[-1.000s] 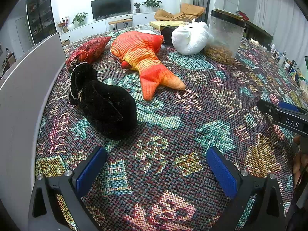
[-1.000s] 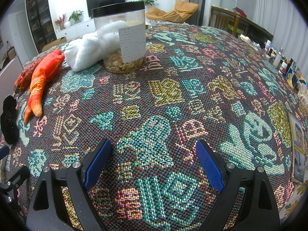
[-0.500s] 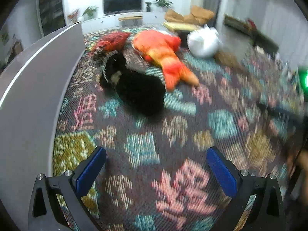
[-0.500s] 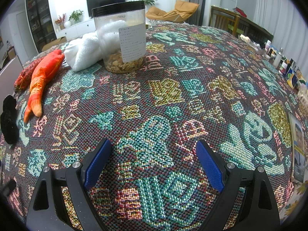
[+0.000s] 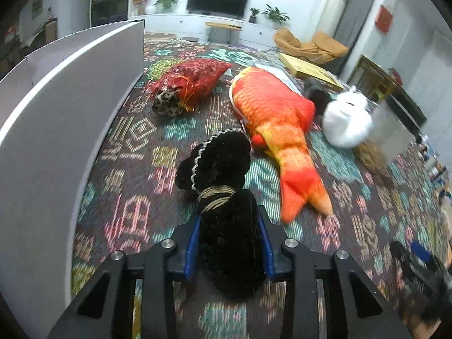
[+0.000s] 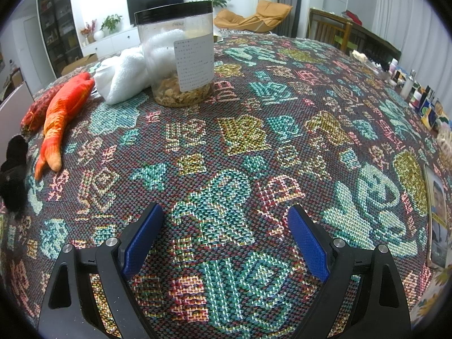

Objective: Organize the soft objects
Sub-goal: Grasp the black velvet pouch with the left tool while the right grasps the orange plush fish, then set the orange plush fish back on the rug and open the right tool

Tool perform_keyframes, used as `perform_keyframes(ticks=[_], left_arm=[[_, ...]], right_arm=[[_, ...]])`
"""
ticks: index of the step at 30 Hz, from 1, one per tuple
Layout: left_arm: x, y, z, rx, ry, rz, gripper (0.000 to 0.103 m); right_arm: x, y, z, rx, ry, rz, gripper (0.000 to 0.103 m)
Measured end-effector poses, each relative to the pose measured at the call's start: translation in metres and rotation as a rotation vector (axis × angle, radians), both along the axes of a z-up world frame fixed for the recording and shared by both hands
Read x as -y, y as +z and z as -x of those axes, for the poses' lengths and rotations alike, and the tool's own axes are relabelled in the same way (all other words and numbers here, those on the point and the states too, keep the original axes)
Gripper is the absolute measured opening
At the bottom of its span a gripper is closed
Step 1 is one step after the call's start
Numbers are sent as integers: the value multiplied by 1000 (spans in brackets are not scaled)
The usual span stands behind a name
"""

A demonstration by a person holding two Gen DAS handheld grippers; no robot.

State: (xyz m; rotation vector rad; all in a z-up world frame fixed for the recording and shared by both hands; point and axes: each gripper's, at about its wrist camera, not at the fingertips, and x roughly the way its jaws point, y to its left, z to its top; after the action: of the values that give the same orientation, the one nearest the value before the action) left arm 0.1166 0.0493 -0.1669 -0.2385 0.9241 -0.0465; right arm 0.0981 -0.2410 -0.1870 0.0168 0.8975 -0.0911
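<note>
My left gripper (image 5: 230,217) is shut on a black velvet pouch (image 5: 220,158) tied with a straw-coloured cord; its blue pads squeeze the pouch's lower half. The pouch also shows at the left edge of the right wrist view (image 6: 14,175). Beyond it lie an orange fish plush (image 5: 271,113), a red brocade pouch (image 5: 192,82) and a white plush (image 5: 346,121). My right gripper (image 6: 226,226) stands open over the woven cloth (image 6: 254,130), nothing between its fingers. From there the fish plush (image 6: 65,107) and white plush (image 6: 121,76) lie far left.
A tall grey box wall (image 5: 56,113) runs along the left of the toys. A clear jar with a black lid (image 6: 178,53) stands beside the white plush. Small bottles (image 6: 409,84) and a framed picture (image 6: 436,212) line the cloth's right edge.
The left gripper moved in on the black pouch, rolled, and shut on it; a second ago it stood wide open short of the pouch. The right gripper has not moved.
</note>
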Motion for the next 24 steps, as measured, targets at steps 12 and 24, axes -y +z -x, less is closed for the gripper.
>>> perform_keyframes(ticks=[12, 24], left_arm=[[-4, 13, 67, 1, -71, 13, 36], [-3, 7, 94, -15, -105, 41, 36]], right_arm=[[-199, 36, -117, -63, 466, -89, 90], [-166, 25, -92, -85, 469, -65, 26]])
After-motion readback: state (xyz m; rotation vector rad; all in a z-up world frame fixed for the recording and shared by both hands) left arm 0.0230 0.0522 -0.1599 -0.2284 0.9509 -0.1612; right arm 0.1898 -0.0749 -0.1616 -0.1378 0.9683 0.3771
